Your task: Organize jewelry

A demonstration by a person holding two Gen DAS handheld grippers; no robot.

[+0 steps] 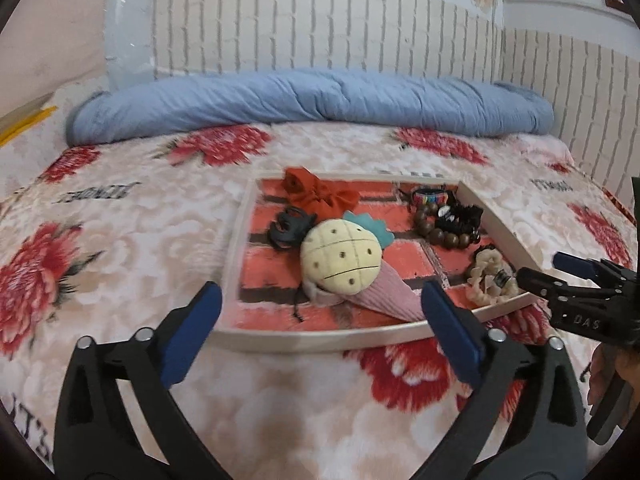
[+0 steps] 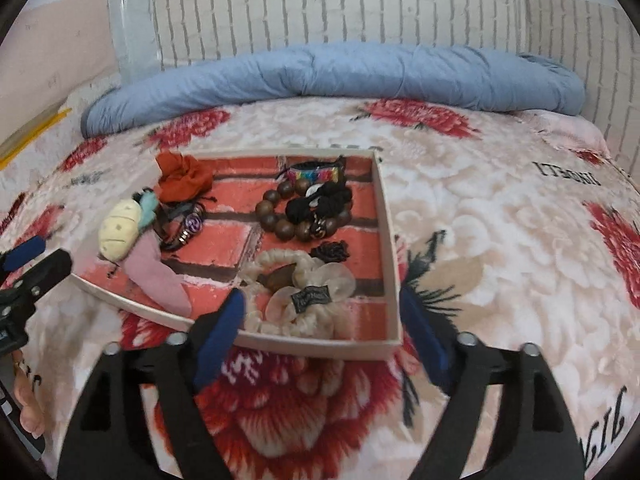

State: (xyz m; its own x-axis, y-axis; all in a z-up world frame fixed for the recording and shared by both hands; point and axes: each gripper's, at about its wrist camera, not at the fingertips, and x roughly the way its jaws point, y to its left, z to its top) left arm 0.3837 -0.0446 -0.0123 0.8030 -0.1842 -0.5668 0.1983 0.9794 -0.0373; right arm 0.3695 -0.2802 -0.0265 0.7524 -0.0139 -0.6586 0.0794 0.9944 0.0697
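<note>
A shallow white tray [image 1: 304,338] with a red brick-pattern floor lies on the bed; it also shows in the right wrist view [image 2: 394,240]. In it are a plush ice-cream toy [image 1: 340,264], an orange scrunchie [image 1: 320,192], a black hair claw [image 1: 286,228], a wooden bead bracelet [image 2: 280,208], a rainbow bracelet [image 2: 316,174], a black scrunchie [image 2: 320,202] and a cream scrunchie [image 2: 288,300]. My left gripper [image 1: 320,308] is open and empty over the tray's near edge. My right gripper [image 2: 320,312] is open and empty at the tray's near right corner.
A floral blanket [image 1: 120,240] covers the bed. A rolled blue quilt [image 1: 312,100] lies along the far side against a brick-pattern wall [image 1: 320,28]. The right gripper also shows at the right edge of the left wrist view [image 1: 538,270].
</note>
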